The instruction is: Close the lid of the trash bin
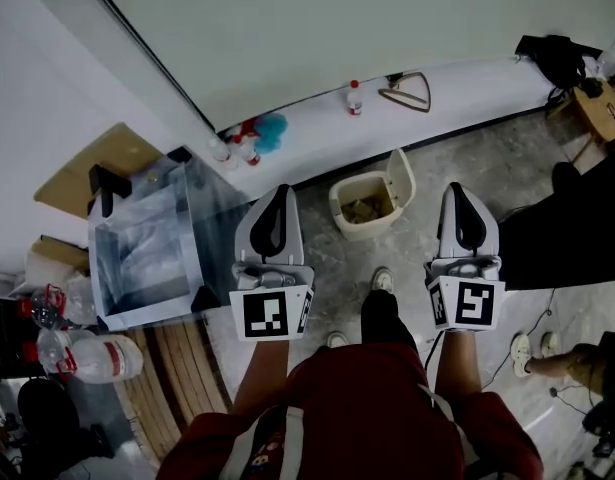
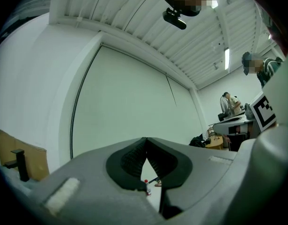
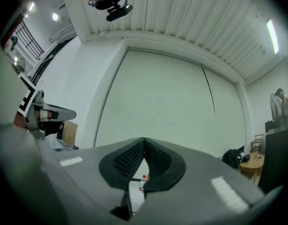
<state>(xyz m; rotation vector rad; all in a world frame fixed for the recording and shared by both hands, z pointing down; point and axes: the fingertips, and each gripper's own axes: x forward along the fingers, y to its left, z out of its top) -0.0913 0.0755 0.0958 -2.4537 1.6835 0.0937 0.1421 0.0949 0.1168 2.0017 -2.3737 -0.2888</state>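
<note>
A small cream trash bin (image 1: 364, 208) stands on the floor ahead of me, its lid (image 1: 402, 177) tipped up on the right side and rubbish showing inside. My left gripper (image 1: 278, 199) hangs to the bin's left and my right gripper (image 1: 460, 190) to its right, both above floor level and apart from it. Both point forward and roughly level. In the left gripper view the left gripper (image 2: 146, 146) has its black pads meeting at the tips with nothing between. The right gripper (image 3: 144, 146) looks the same in its own view.
A clear plastic box (image 1: 152, 248) stands at the left beside wooden slats (image 1: 177, 368). A white ledge (image 1: 407, 108) along the wall carries small bottles (image 1: 354, 97) and a hanger (image 1: 407, 91). A person's shoes (image 1: 527, 353) are at the right, a large bottle (image 1: 87, 356) at the left.
</note>
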